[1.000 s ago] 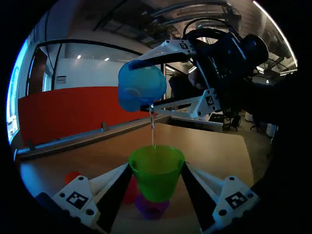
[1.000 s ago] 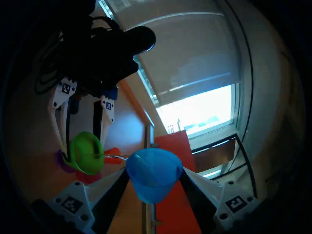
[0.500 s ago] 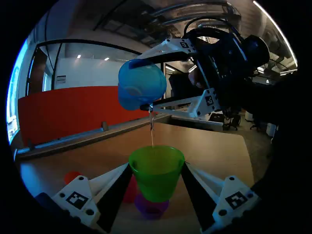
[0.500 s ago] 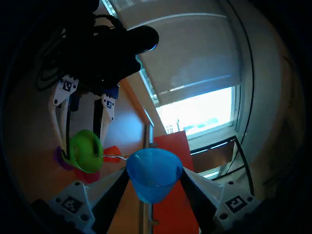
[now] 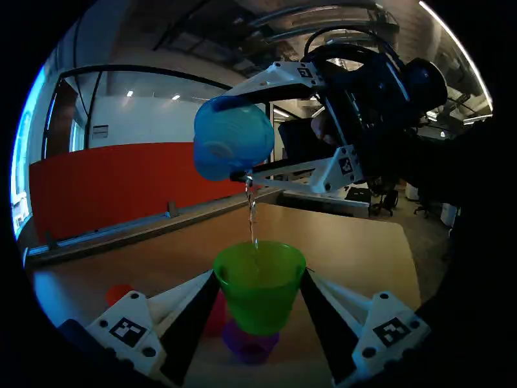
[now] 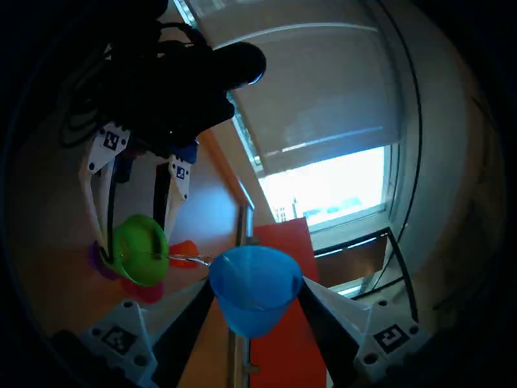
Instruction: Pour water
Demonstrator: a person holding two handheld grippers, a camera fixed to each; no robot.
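The left gripper clamps a translucent green plastic cup between both fingers, upright and just above the brown wooden table. Directly above the green cup, the right gripper pinches a translucent blue plastic cup across its wall, tipped so that its mouth faces down toward the green cup. A thin stream of water falls from the blue cup's lowest lip and seems to enter the green cup close to its far rim.

That narrow margin is the main risk. A small drift of either hand would put the stream outside the green cup's rim and onto the table. It could also wet the small purple cup below the green cup and the red cup beside that.

A stream this thin may also cling to the blue lip and dribble back along the blue cup's wall. Tipping more steeply to cure that could send a surge over the green cup's far edge. The water level in the green cup cannot be read, so overfilling is possible. Both cups look thin-walled, and a harder squeeze might buckle one of them.
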